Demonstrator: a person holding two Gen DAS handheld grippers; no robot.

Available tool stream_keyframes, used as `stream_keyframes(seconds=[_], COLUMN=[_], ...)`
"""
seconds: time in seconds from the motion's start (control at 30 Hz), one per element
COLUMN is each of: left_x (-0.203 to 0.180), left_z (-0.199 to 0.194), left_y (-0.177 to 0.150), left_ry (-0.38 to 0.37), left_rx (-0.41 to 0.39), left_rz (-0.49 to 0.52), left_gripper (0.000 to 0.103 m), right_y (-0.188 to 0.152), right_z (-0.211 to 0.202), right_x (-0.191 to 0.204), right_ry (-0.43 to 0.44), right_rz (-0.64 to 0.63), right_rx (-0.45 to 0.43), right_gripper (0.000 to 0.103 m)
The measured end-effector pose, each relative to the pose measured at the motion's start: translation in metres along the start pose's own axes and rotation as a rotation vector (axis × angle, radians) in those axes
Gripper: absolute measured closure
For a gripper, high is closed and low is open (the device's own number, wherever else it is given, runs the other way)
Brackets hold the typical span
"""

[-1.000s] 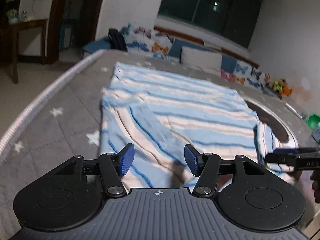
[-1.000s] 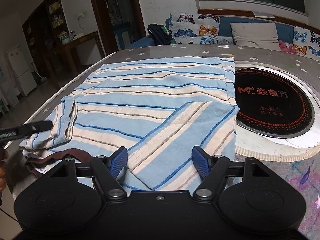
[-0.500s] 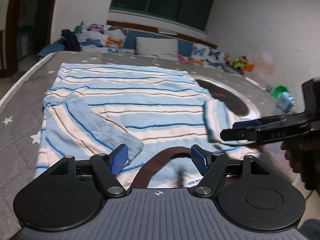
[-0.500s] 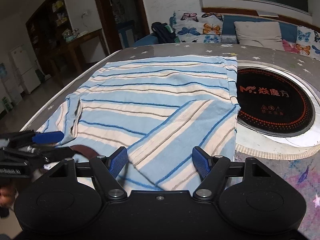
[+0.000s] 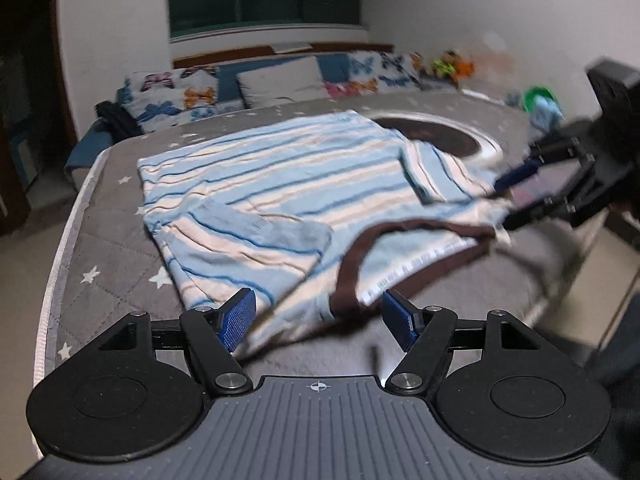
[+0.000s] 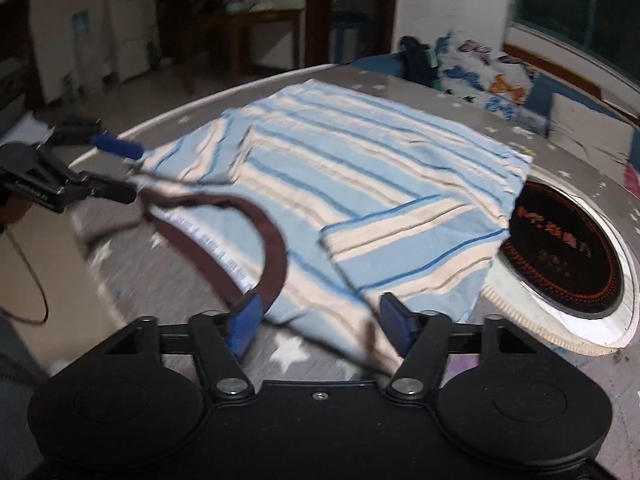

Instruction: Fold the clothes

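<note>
A blue-and-cream striped shirt [image 5: 280, 184] with a brown collar [image 5: 352, 264] lies flat on a grey star-patterned table, both sleeves folded in; it also shows in the right wrist view [image 6: 360, 168]. My left gripper [image 5: 320, 316] is open, its jaws on either side of the near shoulder and collar edge. My right gripper [image 6: 320, 320] is open over the other shoulder by the collar [image 6: 272, 256]. Each gripper shows in the other's view, the right one [image 5: 516, 196] and the left one [image 6: 116, 168], at the shirt's neck corners.
A round black hotplate [image 6: 568, 256] in a white ring is set in the table beside the shirt. Butterfly cushions [image 5: 280, 80] line a bench under the window behind. A green cup [image 5: 538, 98] stands far right. The table edge [image 5: 60, 256] runs along the left.
Both grippers have swung outward to opposite shoulder corners of the shirt and now face inward across the collar. The collar edge looks lifted and stretched between them. Both frames are motion-blurred.
</note>
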State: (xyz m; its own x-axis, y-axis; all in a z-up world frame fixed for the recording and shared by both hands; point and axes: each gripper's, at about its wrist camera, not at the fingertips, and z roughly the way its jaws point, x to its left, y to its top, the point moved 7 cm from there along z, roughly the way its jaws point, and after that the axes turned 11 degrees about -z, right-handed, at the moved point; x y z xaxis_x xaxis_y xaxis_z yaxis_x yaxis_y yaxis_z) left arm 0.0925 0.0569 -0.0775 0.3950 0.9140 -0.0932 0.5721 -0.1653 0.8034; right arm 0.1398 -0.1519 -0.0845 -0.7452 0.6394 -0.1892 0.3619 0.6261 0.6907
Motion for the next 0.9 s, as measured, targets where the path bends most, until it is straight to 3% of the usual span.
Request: stream_keyframes(seconds=[0.3,0.4,0.47,0.6,0.63,0.73,0.9], left_x=[-0.018,-0.018,-0.017,-0.018,-0.019,-0.018,-0.008], left_z=[0.02,0.029,0.033,0.035,0.034,0.031,0.038], left_y=[-0.006,-0.002,-0.001,0.002,0.004,0.017,0.049], left_ry=[-0.019,-0.033,-0.039,-0.046,-0.048,-0.039,-0.007], left_rx=[0.032,0.037,0.039,0.022,0.016,-0.023,-0.087], left_rz=[0.178,0.204,0.209,0.215,0.211,0.184,0.114], left_gripper=[0.034,0.048,0.066,0.084,0.095,0.096,0.096], right_y=[-0.001,0.002,0.005,0.01,0.011,0.015,0.023], right_z=[0.011,0.011,0.01,0.008,0.008,0.007,0.006], right_x=[0.015,0.012,0.01,0.006,0.005,0.002,-0.007], right_ry=[0.012,0.007,0.003,-0.004,-0.006,-0.012,-0.025], right_rz=[-0.073,-0.072,-0.072,-0.07,-0.07,-0.069,-0.07], right_rx=[0.029,0.022,0.017,0.006,0.003,-0.005,-0.022], right_gripper=[0.053,0.057,0.063,0.074,0.085,0.095,0.097])
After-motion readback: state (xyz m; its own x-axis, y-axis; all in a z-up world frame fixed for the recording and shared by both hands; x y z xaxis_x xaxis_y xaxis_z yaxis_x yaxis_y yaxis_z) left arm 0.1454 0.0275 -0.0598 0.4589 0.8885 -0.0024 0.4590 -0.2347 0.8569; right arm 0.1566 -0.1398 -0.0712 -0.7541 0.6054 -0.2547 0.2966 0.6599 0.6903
